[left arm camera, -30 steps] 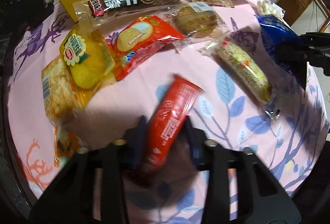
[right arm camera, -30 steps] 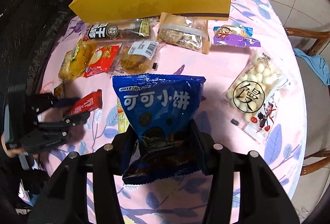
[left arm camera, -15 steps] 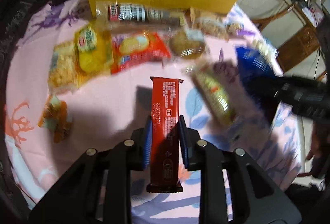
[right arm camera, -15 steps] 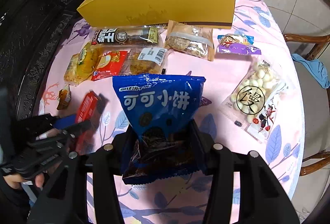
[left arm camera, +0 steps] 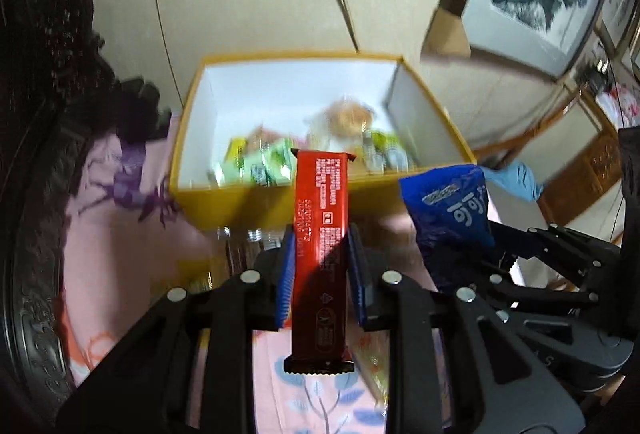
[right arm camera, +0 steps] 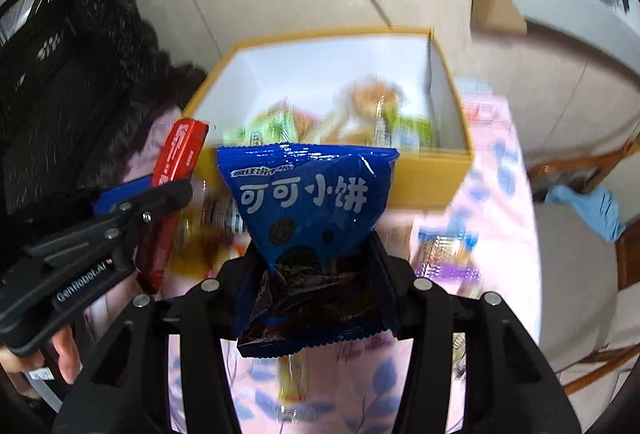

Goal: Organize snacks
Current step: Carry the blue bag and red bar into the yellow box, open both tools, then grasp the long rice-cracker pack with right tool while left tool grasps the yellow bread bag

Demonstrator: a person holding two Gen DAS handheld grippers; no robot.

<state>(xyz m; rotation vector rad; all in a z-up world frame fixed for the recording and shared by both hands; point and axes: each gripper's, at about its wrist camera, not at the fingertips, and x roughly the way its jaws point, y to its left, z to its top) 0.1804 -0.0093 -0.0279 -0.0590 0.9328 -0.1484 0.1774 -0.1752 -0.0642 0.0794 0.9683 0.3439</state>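
Two grippers are up in front of the yellow box, each with a snack in its grip. The left gripper has its blue pads clamped on a red bar, held upright with its top edge reaching level with the box's near wall. The right gripper is pinched tight on a blue cookie bag, gripping the lower, crumpled half, while the bag's flat top rises in front of the open box. Inside the box, white walls show, and green packets and a round tan pastry lie on the bottom, all blurred. From the right wrist view the left gripper sits just left of the blue bag, the red bar tilted toward the box's near left corner. Below both tools, the pink floral tablecloth carries more wrapped snacks, smeared by motion and hard to make out.
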